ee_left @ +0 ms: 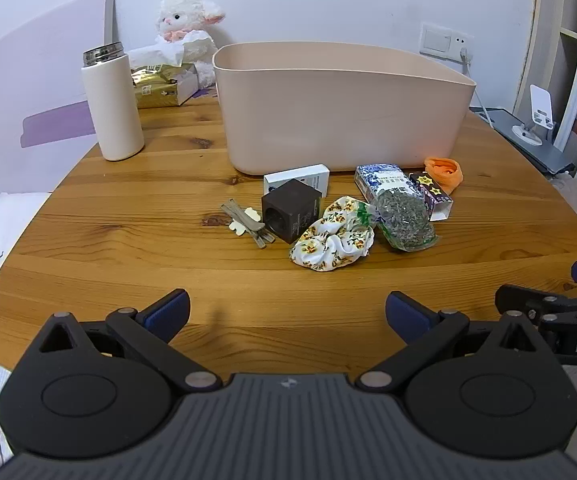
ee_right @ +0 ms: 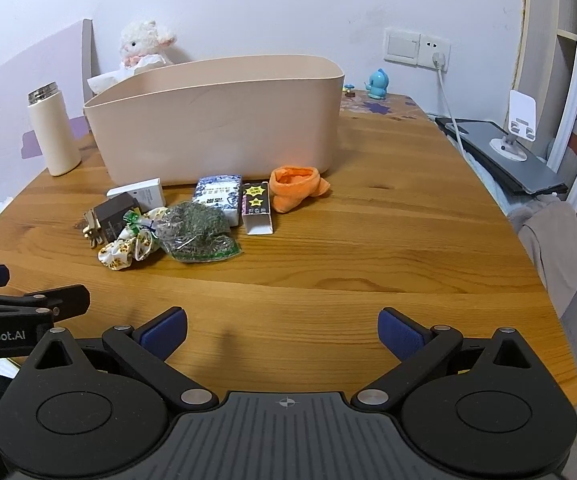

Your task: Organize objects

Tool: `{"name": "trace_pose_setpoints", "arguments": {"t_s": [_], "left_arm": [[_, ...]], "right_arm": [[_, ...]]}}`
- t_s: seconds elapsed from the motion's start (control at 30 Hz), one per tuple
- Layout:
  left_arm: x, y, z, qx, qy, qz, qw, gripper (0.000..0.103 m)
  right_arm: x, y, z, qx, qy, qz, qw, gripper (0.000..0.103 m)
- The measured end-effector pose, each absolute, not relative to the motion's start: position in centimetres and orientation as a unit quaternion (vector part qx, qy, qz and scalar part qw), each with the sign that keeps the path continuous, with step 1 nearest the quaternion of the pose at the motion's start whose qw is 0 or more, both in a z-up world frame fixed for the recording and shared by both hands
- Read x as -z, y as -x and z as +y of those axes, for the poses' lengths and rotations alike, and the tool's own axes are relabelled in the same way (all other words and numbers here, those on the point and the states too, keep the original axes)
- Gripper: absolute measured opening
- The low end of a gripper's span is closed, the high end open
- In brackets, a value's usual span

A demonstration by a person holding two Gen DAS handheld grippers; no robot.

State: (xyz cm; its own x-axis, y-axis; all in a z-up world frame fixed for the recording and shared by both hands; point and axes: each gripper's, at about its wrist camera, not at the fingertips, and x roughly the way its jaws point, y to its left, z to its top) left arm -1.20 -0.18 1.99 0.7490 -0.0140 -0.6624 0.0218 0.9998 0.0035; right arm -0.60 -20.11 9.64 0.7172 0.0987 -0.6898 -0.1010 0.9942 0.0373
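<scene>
1. Left tongs point(ee_left: 287, 314) and right tongs point(ee_right: 282, 332) both gape wide, empty, above the counter point(ee_right: 368, 280).
2. At 12 o'clock, a clutter: floral scrunchie point(ee_left: 332, 236), bag of dried leaves point(ee_left: 404, 218), dark cube point(ee_left: 290, 210), orange cloth point(ee_right: 294, 186).
3. Behind them, the pink bin point(ee_left: 344, 116); its inside is hidden.
4. At 10 o'clock, a cream flask point(ee_left: 112, 104).
</scene>
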Motion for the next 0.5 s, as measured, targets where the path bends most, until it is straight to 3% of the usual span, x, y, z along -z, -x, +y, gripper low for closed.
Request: {"name": "trace_pose_setpoints", "arguments": {"t_s": [0.5], "left_arm": [[-2.15,0.86,-0.39,0.020,0.010,0.363,0.932,0.103]], "right_arm": [[-9.14,0.33,-20.33,-0.057,0.001,0.377,0.925,0.103]]}}
